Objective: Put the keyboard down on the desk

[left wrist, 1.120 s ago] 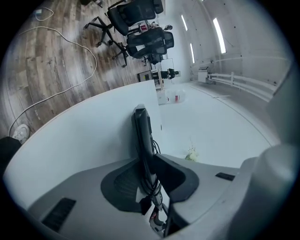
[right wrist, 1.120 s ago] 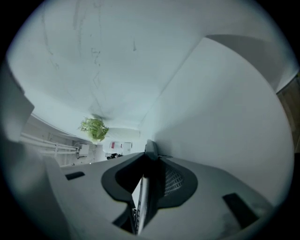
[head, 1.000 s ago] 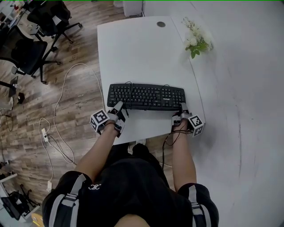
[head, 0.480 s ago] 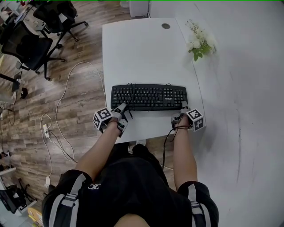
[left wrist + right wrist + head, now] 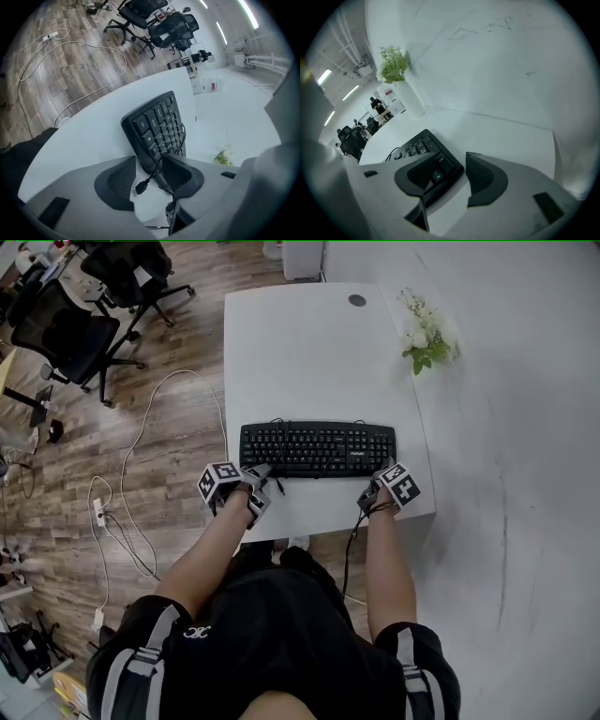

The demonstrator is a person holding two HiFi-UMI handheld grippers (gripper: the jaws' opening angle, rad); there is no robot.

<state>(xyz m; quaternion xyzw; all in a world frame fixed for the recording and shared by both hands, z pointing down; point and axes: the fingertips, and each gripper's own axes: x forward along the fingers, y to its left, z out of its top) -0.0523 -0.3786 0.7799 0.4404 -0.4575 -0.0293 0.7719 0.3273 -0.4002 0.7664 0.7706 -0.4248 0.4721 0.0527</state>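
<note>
Black plastic keyboard (image 5: 317,448) flat on white surface (image 5: 300,352); left gripper (image 5: 257,482), right gripper (image 5: 374,487) jaws opening, spread wide, keyboard corners between, unpinched. Keyboard label unreadable.

Both forearms reach forward, wrists level. Left gripper (image 5: 264,479) and right gripper (image 5: 373,487): jaws opening, pads off the keyboard (image 5: 319,448) corners between them.

White desk (image 5: 309,343). Left of it: wood-plank floor (image 5: 173,352) with loose white cables (image 5: 134,442) and black office chairs (image 5: 66,334). Right of it: plain white wall (image 5: 525,474). Potted plant (image 5: 427,334) at its far right corner.
</note>
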